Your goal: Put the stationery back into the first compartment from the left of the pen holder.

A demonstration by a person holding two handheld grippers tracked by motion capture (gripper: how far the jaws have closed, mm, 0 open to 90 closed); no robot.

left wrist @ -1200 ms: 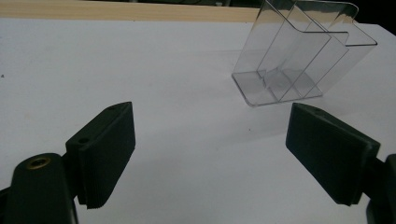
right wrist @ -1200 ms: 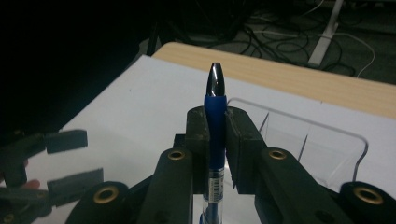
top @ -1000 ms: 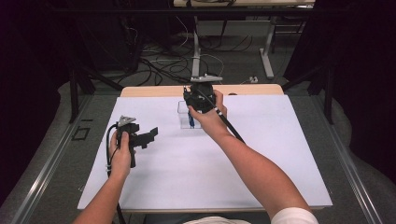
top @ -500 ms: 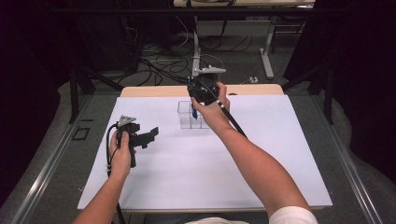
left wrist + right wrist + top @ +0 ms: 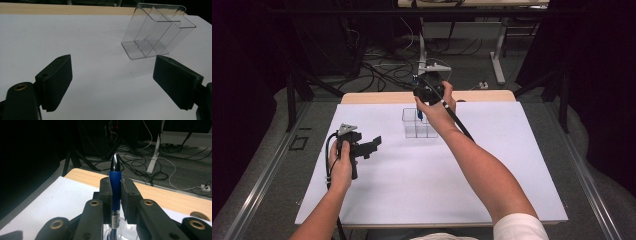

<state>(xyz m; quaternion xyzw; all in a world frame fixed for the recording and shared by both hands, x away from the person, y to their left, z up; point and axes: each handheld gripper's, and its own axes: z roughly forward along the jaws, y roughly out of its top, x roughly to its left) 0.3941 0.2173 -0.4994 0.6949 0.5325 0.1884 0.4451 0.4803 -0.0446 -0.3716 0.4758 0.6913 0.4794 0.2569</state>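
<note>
My right gripper (image 5: 418,100) hangs over the clear plastic holder (image 5: 419,129) at the back of the table, shut on a blue pen (image 5: 419,114). In the right gripper view the pads (image 5: 106,192) clamp the blue pen (image 5: 115,173) by its grip, its dark tip sticking out past the right gripper (image 5: 115,185). The pen's lower end reaches down toward the holder; whether it is inside I cannot tell. My left gripper (image 5: 374,142) is held low at the table's left, open. The left gripper (image 5: 112,80) has nothing between its pads and faces the compartmented holder (image 5: 156,32).
A white sheet (image 5: 412,185) covers the table, with a wooden strip (image 5: 377,97) showing at the far edge. Beyond that edge lie floor cables (image 5: 377,70) and desk legs (image 5: 499,55). Dark stands flank the table on both sides.
My right gripper has lifted and shifted slightly toward the far edge with the pen still in it. The left hand has not moved.
</note>
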